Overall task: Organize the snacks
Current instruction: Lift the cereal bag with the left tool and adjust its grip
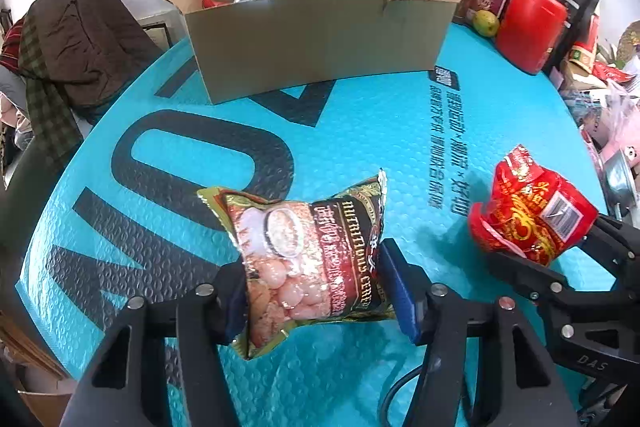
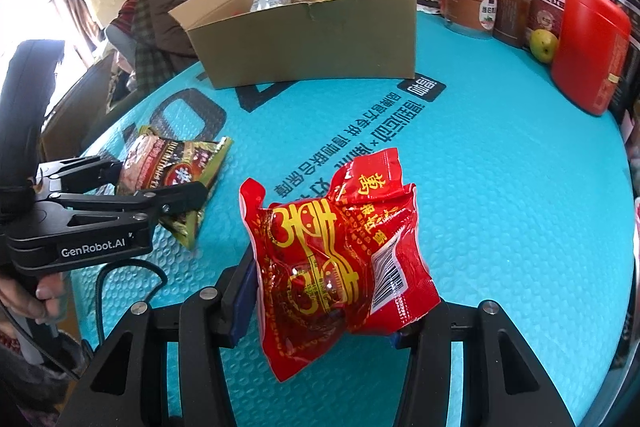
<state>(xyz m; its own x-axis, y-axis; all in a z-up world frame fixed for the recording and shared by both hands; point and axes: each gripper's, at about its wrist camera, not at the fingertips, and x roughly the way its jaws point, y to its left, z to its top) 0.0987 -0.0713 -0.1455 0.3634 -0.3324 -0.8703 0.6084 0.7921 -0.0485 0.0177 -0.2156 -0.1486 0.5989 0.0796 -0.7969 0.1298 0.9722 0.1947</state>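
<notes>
My left gripper (image 1: pixel 316 291) is shut on a green and dark cereal snack bag (image 1: pixel 308 259), held just above the turquoise mat (image 1: pixel 360 131). My right gripper (image 2: pixel 324 303) is shut on a crumpled red snack bag (image 2: pixel 336 259), also held over the mat. In the left wrist view the red bag (image 1: pixel 528 215) and right gripper (image 1: pixel 560 259) are at the right. In the right wrist view the cereal bag (image 2: pixel 172 175) and left gripper (image 2: pixel 160 187) are at the left. An open cardboard box (image 1: pixel 316 39) with several snack packs stands at the far side; it also shows in the right wrist view (image 2: pixel 312 39).
A red canister (image 1: pixel 530 27), a green fruit (image 1: pixel 486 23) and several jars and dark pouches (image 2: pixel 480 3) line the far right edge. A chair draped with brown clothing (image 1: pixel 76 47) stands left of the table. A black cable (image 2: pixel 132 275) trails on the mat.
</notes>
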